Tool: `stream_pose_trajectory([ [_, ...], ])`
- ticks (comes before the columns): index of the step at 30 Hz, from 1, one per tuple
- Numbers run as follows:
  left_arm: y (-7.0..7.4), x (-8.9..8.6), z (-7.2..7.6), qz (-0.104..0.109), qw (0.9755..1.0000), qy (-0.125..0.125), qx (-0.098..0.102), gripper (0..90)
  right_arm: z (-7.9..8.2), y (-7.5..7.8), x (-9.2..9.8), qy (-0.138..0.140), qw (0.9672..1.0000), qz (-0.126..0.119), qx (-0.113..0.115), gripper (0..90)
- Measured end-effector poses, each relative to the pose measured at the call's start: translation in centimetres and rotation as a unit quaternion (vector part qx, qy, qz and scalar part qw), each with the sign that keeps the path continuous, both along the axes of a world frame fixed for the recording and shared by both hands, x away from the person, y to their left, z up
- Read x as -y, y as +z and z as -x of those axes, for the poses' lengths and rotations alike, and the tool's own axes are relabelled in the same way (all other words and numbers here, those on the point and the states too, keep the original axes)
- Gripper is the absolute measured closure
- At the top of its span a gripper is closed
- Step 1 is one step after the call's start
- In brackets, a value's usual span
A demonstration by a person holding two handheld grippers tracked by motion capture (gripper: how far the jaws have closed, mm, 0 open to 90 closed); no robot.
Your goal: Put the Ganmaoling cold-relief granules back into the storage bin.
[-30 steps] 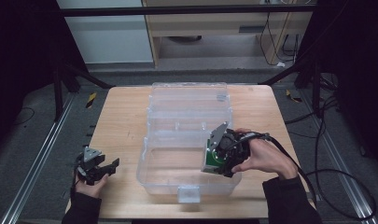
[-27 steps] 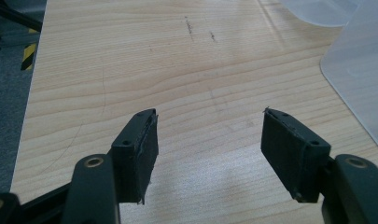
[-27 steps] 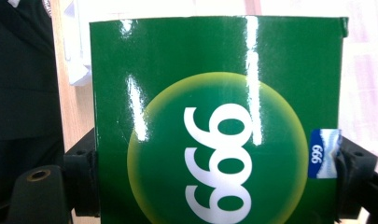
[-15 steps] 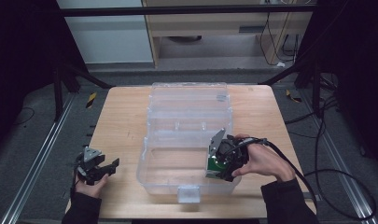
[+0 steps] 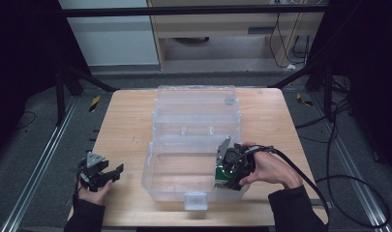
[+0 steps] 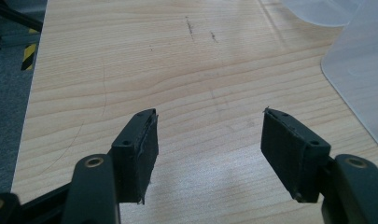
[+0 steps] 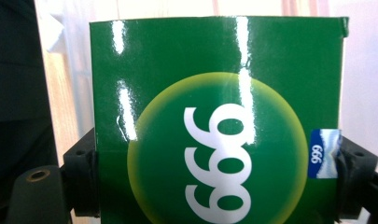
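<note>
While the wooden table [image 5: 126, 125] carries an open clear plastic bin [image 5: 196, 126], the right hand-held gripper [image 5: 221, 176] is clamped on a green box [image 7: 214, 121] inside it, not yet released; the left hand-held gripper [image 6: 209, 145] rests apart, empty.

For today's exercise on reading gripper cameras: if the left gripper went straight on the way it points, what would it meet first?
Probably the bare wooden table; the left gripper is open, and the clear plastic box lies off to one side.

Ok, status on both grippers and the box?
Right gripper shut on green box, low inside clear bin. Left gripper open, over bare table. Nothing in the way.
</note>
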State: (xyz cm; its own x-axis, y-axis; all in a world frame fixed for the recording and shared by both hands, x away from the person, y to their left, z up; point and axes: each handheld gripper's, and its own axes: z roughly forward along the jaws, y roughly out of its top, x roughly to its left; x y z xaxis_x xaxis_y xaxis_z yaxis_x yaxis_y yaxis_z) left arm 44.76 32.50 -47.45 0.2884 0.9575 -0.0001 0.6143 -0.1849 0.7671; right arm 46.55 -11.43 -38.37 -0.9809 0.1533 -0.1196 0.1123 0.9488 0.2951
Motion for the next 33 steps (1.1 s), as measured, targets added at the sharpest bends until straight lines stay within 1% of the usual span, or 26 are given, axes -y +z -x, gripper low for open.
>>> stream_pose_trajectory([
  [4, 0.0, 0.0, 0.0, 0.000, 1.0000, 0.000, 0.000, 35.8, -0.1, -0.6, 0.0, 0.002, 1.0000, 0.008, -0.001, 15.8],
  [6, 0.0, 0.0, 0.0, 0.000, 1.0000, 0.000, 0.000, 35.8, -0.3, -1.0, 0.0, -0.001, 1.0000, 0.002, -0.008, 15.8],
  [8, 0.0, 0.0, 0.0, 0.000, 1.0000, 0.000, 0.000, 35.8, -0.4, -1.3, 0.1, -0.002, 1.0000, 0.004, -0.009, 15.6],
  [12, 0.0, 0.0, 0.0, 0.001, 1.0000, 0.000, 0.000, 35.8, -0.4, -1.9, 0.2, -0.001, 0.9999, 0.000, -0.012, 15.3],
  [17, 0.0, 0.0, 0.0, 0.000, 1.0000, 0.000, -0.001, 35.8, -0.5, -2.2, 0.1, 0.006, 0.9998, 0.009, -0.016, 14.6],
  [18, 0.0, 0.0, 0.0, 0.000, 1.0000, 0.000, -0.001, 35.8, -0.5, -2.3, 0.0, 0.003, 0.9998, 0.011, -0.016, 14.5],
  [22, 0.0, 0.0, 0.0, 0.000, 1.0000, 0.000, -0.001, 35.8, -0.6, -2.7, -0.1, 0.009, 0.9996, 0.020, -0.015, 14.0],
  [23, 0.0, 0.0, 0.0, 0.000, 1.0000, 0.000, -0.001, 35.8, -0.6, -2.8, -0.1, 0.007, 0.9996, 0.022, -0.014, 14.1],
  [26, 0.0, 0.0, 0.0, 0.001, 1.0000, 0.000, 0.000, 35.8, -0.6, -2.9, -0.1, 0.009, 0.9996, 0.023, -0.009, 14.2],
  [33, 0.0, 0.0, 0.0, 0.001, 1.0000, 0.000, 0.000, 35.8, -0.5, -2.9, -0.1, 0.007, 0.9997, 0.024, -0.008, 14.2],
])
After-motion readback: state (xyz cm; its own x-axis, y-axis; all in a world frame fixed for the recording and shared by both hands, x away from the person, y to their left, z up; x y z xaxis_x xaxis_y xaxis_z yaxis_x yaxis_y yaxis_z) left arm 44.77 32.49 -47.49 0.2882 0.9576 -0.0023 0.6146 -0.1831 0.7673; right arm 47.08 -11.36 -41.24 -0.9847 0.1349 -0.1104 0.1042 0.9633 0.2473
